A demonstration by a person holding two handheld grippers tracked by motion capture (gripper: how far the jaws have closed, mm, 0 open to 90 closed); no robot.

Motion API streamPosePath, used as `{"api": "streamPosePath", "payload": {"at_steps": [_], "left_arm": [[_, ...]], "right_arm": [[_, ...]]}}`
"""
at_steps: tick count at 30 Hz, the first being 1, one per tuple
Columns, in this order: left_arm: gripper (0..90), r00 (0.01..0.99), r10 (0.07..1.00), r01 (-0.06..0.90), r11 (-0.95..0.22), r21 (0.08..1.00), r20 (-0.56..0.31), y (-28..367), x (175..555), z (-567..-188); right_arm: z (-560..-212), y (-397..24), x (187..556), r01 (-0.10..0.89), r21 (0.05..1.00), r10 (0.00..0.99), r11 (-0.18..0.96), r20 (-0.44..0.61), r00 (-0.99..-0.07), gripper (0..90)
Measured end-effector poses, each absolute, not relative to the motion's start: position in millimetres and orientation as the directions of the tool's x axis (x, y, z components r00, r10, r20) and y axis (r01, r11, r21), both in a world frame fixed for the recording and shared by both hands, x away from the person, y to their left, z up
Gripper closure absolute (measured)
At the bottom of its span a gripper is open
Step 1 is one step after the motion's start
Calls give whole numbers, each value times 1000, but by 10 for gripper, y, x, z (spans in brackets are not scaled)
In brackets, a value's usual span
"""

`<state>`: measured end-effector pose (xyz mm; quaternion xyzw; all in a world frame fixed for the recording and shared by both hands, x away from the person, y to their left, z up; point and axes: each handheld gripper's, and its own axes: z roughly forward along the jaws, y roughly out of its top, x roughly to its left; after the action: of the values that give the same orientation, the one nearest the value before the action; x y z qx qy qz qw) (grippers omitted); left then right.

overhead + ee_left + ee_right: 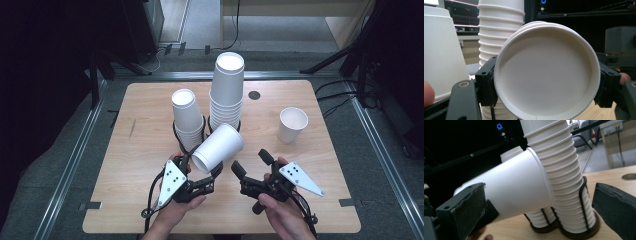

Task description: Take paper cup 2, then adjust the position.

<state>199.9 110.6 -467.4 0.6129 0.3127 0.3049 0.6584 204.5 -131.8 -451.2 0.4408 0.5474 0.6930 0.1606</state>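
Note:
A white paper cup lies on its side in the air, base toward me, and my left gripper is shut on its lower end. In the left gripper view the cup's base faces the camera with a black jaw pressed on each side. My right gripper is open just right of the cup, holding nothing. In the right gripper view its pads stand wide apart, with the held cup ahead between them. A lone upright cup stands at the right.
Two stacks of white cups stand in black wire holders just behind the held cup: a short stack and a tall stack. A round dark hole marks the wooden table near its far edge. Dark stands and cables surround the table.

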Motion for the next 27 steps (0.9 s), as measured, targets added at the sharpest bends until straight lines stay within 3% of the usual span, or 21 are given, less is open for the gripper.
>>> {"api": "streamPosePath", "payload": {"at_steps": [12,27], "left_arm": [[241,623,781,-39,94,995,-49,1037,1966,-4704],[240,646,762,-54,111,992,-50,946,1930,-4754]], "right_arm": [[-4489,-1273,2005,403,741,559,-537,670,-488,0],[-4576,-1287,2059,502,610,422,-613,790,-445,0]]}}
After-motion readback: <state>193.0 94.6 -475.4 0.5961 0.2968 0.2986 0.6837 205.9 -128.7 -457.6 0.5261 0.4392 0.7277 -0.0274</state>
